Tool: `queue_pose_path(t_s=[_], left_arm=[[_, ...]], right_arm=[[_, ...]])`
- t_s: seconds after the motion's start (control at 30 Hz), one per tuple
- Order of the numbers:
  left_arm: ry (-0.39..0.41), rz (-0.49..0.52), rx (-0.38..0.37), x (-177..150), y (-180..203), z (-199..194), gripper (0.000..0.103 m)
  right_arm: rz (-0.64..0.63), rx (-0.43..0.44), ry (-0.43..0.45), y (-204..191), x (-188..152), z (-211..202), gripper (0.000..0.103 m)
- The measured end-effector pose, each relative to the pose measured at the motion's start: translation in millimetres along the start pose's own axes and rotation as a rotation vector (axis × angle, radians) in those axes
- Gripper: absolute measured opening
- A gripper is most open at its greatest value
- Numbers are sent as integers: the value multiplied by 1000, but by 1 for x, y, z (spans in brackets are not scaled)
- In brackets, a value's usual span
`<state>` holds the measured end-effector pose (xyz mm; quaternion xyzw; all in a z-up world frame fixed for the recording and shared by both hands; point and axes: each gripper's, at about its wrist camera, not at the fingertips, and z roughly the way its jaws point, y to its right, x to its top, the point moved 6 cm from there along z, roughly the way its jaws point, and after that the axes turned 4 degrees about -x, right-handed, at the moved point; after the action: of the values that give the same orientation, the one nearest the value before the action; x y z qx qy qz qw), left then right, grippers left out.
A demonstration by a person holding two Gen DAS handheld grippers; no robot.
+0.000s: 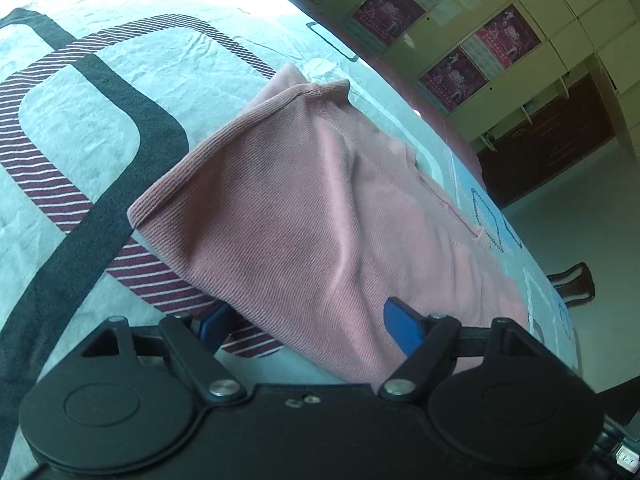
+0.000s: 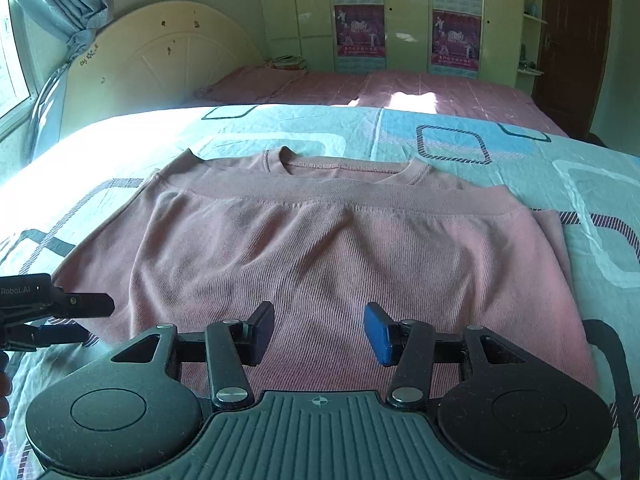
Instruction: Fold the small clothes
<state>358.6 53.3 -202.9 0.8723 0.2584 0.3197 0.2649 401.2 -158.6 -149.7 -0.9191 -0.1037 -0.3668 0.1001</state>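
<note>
A pink knit top [image 2: 320,248] lies folded on the bed, its ribbed hem [image 2: 340,198] laid up near the neckline [image 2: 348,168]. My right gripper [image 2: 320,330] is open and empty, just above the near fold of the top. My left gripper [image 1: 308,324] is open at the top's [image 1: 312,208] left side; the cloth lies between its fingers, which are spread apart. The left gripper also shows in the right wrist view [image 2: 80,316], at the top's left edge.
The bed has a light blue sheet [image 2: 520,152] with rounded square patterns. A pink bedspread [image 2: 400,88] and cream headboard [image 2: 160,60] lie beyond. Wardrobes with posters [image 2: 456,12] and a brown door [image 2: 576,40] stand at the back.
</note>
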Motion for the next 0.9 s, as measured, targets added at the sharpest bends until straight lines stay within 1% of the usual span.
queue_pose_path(t_s=[0.03, 0.07, 0.17, 0.27, 0.33, 0.37, 0.43, 0.47, 0.5, 0.57, 0.6, 0.63, 0.67, 0.7, 0.73, 0.77, 0.9], left_arm=[[20, -20, -19, 3, -1, 4, 69], [28, -32, -30, 6, -2, 7, 66], [60, -87, -81, 17, -5, 17, 65], [88, -128, -109, 25, -7, 25, 60], [106, -141, -119, 30, -8, 32, 49], [113, -149, -121, 32, -11, 33, 45], [120, -176, -133, 35, -16, 37, 30], [125, -196, -138, 36, -20, 37, 27], [127, -210, -146, 36, -22, 37, 24], [132, -213, -153, 37, -24, 37, 23], [136, -202, -152, 37, -22, 36, 23], [139, -190, -149, 37, -20, 35, 20], [140, -182, -145, 36, -19, 35, 20], [143, -181, -144, 36, -19, 35, 20], [146, -178, -146, 37, -18, 34, 16], [150, -170, -146, 38, -17, 34, 16], [177, -103, -119, 40, -3, 26, 14]], right_arm=[[2, 1, 1, 0, 2, 3, 50], [3, 2, 1, 0, 4, 6, 50], [4, 0, 2, -2, 10, 18, 50], [10, -17, 12, -1, 18, 30, 50], [20, -24, 14, 0, 22, 39, 50], [12, -33, 5, -1, 22, 46, 50], [-7, -51, -21, -2, 16, 59, 50], [-31, -62, -36, -4, 10, 67, 49], [-36, -68, -25, -3, 8, 68, 50], [-22, -72, -36, -3, 13, 64, 50], [-25, -84, -9, -3, 16, 59, 50], [-37, -127, 19, -2, 16, 58, 50], [-47, -132, -20, -2, 10, 66, 50], [-50, -125, -26, -2, 6, 70, 50], [-65, -134, -21, -4, 7, 71, 50], [-66, -135, -29, -4, 8, 71, 50], [-53, -114, -38, -2, 11, 71, 50]])
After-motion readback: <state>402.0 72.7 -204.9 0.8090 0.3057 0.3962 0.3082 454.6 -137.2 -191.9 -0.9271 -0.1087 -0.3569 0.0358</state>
